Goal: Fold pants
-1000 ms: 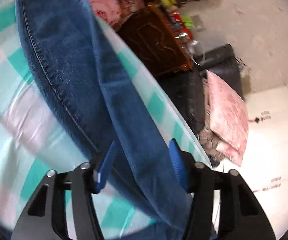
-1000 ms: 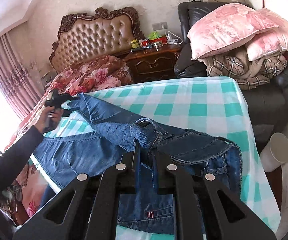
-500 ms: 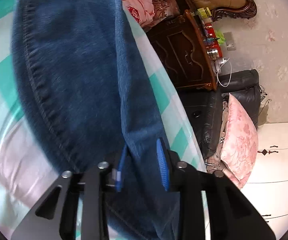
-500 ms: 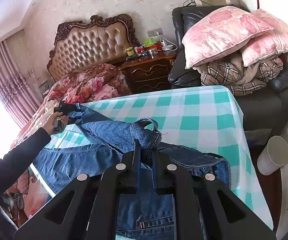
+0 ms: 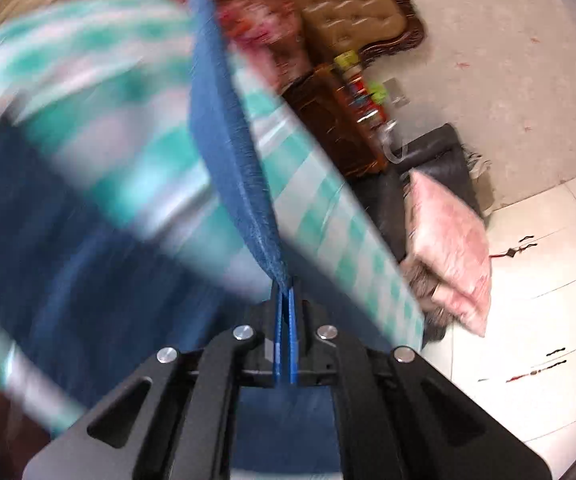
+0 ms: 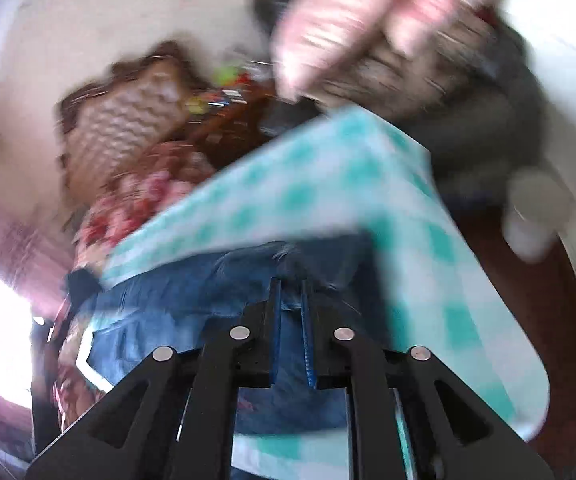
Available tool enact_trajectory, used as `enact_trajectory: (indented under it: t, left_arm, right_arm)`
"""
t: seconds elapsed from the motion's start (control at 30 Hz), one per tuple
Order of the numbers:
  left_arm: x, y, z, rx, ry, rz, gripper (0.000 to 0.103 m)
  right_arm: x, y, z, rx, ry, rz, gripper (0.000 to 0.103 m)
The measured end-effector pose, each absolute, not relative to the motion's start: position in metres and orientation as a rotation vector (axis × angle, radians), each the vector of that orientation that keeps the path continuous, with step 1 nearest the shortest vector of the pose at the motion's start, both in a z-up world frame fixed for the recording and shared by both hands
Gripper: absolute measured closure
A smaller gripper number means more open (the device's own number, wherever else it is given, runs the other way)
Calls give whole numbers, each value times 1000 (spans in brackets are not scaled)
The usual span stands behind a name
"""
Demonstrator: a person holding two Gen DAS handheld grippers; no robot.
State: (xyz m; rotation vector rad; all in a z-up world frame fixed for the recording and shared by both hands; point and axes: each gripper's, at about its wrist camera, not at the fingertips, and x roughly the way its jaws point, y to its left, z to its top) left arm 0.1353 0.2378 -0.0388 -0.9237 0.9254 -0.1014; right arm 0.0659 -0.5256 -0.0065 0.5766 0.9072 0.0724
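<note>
Denim is pinched between the pressed-together pads of the left gripper (image 5: pixel 286 312), the jeans (image 5: pixel 228 128) rising taut over the checked tablecloth (image 5: pixel 319 208); half a second ago its jaws stood wider. The right gripper (image 6: pixel 289 312) pinches the waistband; pink pillow (image 5: pixel 451 244) beyond, both views now blurred.

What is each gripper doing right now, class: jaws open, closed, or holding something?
Left gripper: jaws closed on a taut fold of the jeans.
Right gripper: jaws nearly closed, pinching bunched denim of the jeans; blurred, but grip appears held.
</note>
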Motion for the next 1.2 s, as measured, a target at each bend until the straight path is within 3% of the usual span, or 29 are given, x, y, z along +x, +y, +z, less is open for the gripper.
enact_trajectory:
  t: [0.1, 0.23, 0.33, 0.37, 0.4, 0.63, 0.87, 1.07, 1.2]
  left_arm:
    - [86, 235, -98, -953, 989, -57, 101]
    - [66, 243, -130, -1008, 969, -48, 101]
    - [66, 243, -129, -1004, 946, -63, 101]
    - [68, 244, -129, -1001, 944, -65, 101]
    - [70, 243, -129, -1004, 942, -66, 101]
    - [72, 241, -128, -1027, 927, -72, 101]
    - [71, 242, -131, -1037, 930, -76, 101]
    - [69, 242, -130, -1045, 924, -78, 101]
    - [69, 241, -129, -1046, 924, -77, 101]
  right_arm:
    - [41, -539, -53, 682, 985, -12, 83]
    - [11, -540, -81, 786, 995, -115, 80]
    - [-5, -524, -82, 856, 980, -128, 62]
    - [-8, -520, -81, 893, 958, -134, 43]
    - [-9, -516, -81, 914, 937, -139, 40]
    - [5, -494, -95, 1063, 941, -165, 42]
    - [16, -490, -95, 1021, 940, -227, 43]
    - [21, -484, -92, 941, 956, -316, 60]
    - [24, -479, -90, 931, 960, -307, 62]
